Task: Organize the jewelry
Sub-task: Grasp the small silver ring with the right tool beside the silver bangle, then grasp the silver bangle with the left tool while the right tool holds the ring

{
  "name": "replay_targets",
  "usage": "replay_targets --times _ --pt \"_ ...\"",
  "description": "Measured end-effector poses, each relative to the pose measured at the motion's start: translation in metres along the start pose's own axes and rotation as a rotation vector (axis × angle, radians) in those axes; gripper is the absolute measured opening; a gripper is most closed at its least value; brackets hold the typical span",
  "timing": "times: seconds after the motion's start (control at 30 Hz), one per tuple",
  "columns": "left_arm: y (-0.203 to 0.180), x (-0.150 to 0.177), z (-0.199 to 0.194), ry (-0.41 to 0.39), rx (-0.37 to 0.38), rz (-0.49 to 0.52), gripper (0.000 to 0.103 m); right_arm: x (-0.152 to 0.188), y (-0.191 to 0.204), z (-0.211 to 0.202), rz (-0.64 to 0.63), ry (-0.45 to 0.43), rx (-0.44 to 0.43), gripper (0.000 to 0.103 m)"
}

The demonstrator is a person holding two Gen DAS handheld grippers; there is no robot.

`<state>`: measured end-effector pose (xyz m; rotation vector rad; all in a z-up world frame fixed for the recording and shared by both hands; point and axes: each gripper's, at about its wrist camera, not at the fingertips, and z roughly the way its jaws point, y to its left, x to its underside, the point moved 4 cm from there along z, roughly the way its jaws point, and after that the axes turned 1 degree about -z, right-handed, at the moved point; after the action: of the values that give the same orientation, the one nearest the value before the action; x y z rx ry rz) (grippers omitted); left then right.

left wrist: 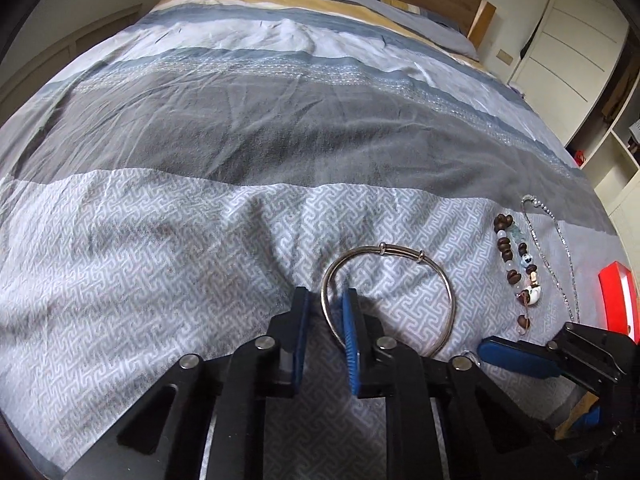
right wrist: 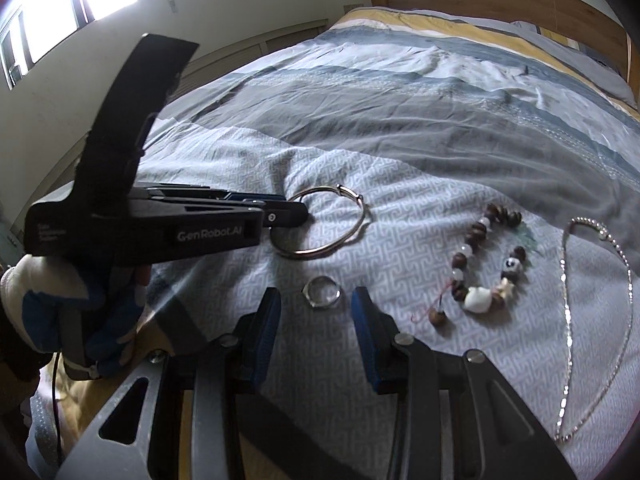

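A thin metal bangle lies on the patterned bedspread. My left gripper straddles its near-left rim, jaws narrow, with a small gap on both sides of the wire. In the right wrist view the same gripper reaches the bangle from the left. A small silver ring lies just ahead of my right gripper, which stands open around nothing. A beaded bracelet with a shell and a silver chain necklace lie to the right.
A gloved hand holds the left gripper. One blue finger of the right gripper shows low right. A red box sits at the bed's right edge. The wooden headboard and white cupboards are far back.
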<state>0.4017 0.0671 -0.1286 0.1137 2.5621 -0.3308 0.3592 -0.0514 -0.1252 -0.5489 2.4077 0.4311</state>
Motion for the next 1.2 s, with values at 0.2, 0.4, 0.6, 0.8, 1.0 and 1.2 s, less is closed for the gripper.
replay_targets --times 0.2,0.4,0.6,0.8,1.0,1.2 --pt "-0.004 0.003 -0.006 -0.006 0.002 0.004 0.004 0.0 0.002 0.004 -0.014 0.019 0.011 0.019" --pt "-0.01 0.013 -0.028 -0.027 -0.033 0.02 0.004 0.01 0.009 -0.015 0.006 0.011 0.006 0.018" --pt "-0.018 0.024 -0.065 -0.056 -0.096 0.073 0.004 0.024 0.025 -0.057 0.024 -0.02 0.004 0.018" --pt "-0.03 0.039 -0.108 -0.085 -0.13 0.119 0.004 0.033 0.046 -0.108 0.022 -0.068 0.014 0.018" --pt "-0.049 0.062 -0.149 -0.104 -0.158 0.175 0.004 0.052 0.065 -0.159 0.024 -0.105 0.036 0.018" --pt "-0.071 0.09 -0.181 -0.112 -0.166 0.216 0.004 0.078 0.077 -0.198 0.028 -0.132 0.06 0.018"
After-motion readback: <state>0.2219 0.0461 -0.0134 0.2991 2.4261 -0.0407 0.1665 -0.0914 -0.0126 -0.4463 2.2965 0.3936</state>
